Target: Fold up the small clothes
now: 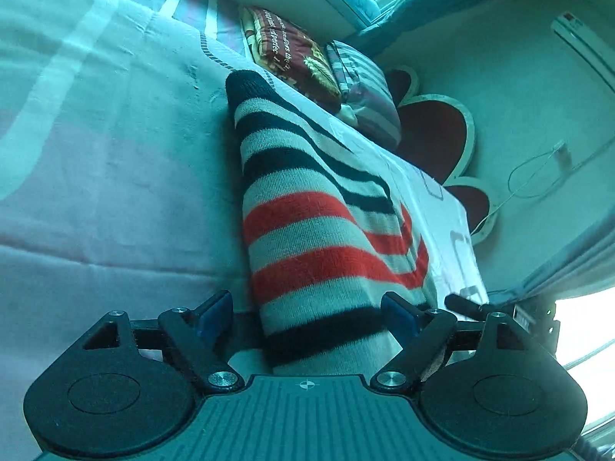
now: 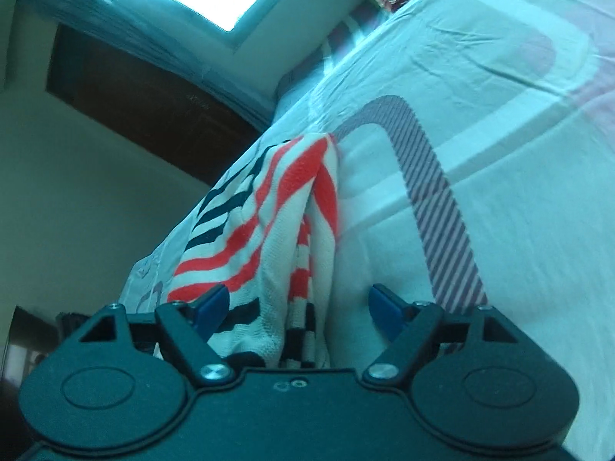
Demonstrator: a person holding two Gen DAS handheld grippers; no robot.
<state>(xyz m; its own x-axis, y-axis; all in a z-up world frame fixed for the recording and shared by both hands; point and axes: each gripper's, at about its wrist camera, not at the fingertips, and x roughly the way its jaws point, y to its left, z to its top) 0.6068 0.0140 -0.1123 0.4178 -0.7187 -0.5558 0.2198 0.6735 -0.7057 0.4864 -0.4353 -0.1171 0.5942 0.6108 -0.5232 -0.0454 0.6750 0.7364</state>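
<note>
- Two grippers work one striped knit garment [image 1: 326,230] lying on the bed [image 1: 115,153] near its edge.
- Left gripper [image 1: 307,317] has wide jaws straddling the folded cloth, seemingly without pinching it, likely lining up a grip.
- Right gripper [image 2: 298,309] also stands wide; bunched cloth sits between its jaws, loose, probably to gather the layers.

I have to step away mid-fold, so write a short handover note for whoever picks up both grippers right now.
Left gripper: open, the striped knit garment in cream, black and red lies between its blue pads, unpressed.
Right gripper: open, straddling a bunched end of the same garment.
Garment lies on the pale patterned bedsheet, partly folded into a long band.
Left: regrip, finish the fold, flatten it.
</note>
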